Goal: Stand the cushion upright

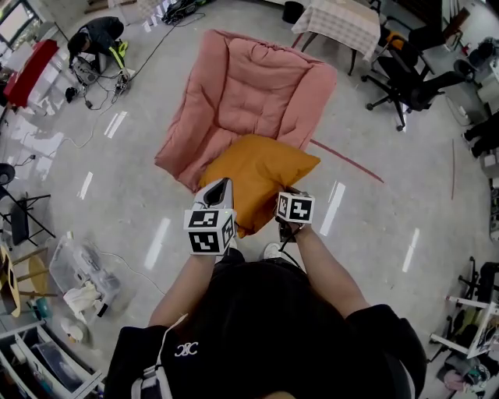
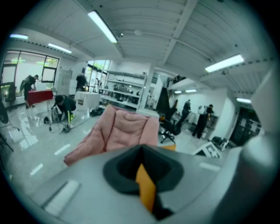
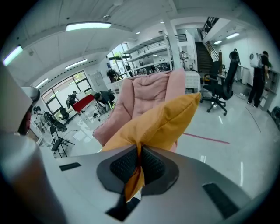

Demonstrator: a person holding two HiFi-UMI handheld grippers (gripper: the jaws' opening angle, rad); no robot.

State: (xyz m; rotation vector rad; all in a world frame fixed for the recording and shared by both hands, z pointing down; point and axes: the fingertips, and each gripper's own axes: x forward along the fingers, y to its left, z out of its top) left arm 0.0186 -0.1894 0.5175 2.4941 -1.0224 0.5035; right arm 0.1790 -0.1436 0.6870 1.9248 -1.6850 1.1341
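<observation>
An orange cushion (image 1: 253, 179) lies tilted on the front edge of a pink padded floor chair (image 1: 249, 86). My left gripper (image 1: 221, 187) is shut on the cushion's near left edge; in the left gripper view a strip of orange fabric (image 2: 145, 186) is pinched between the dark pads (image 2: 124, 168). My right gripper (image 1: 285, 195) is at the near right edge. It is shut on a fold of the cushion (image 3: 162, 122), and the ribbed pads (image 3: 151, 166) squeeze the fabric. The chair's back (image 3: 153, 94) rises behind the cushion.
Glossy grey floor surrounds the pink chair. Black office chairs (image 1: 409, 82) and a table with a checked cloth (image 1: 339, 23) stand at the back right. A person crouches at the back left (image 1: 97, 39). A clear plastic box (image 1: 82, 280) sits near left.
</observation>
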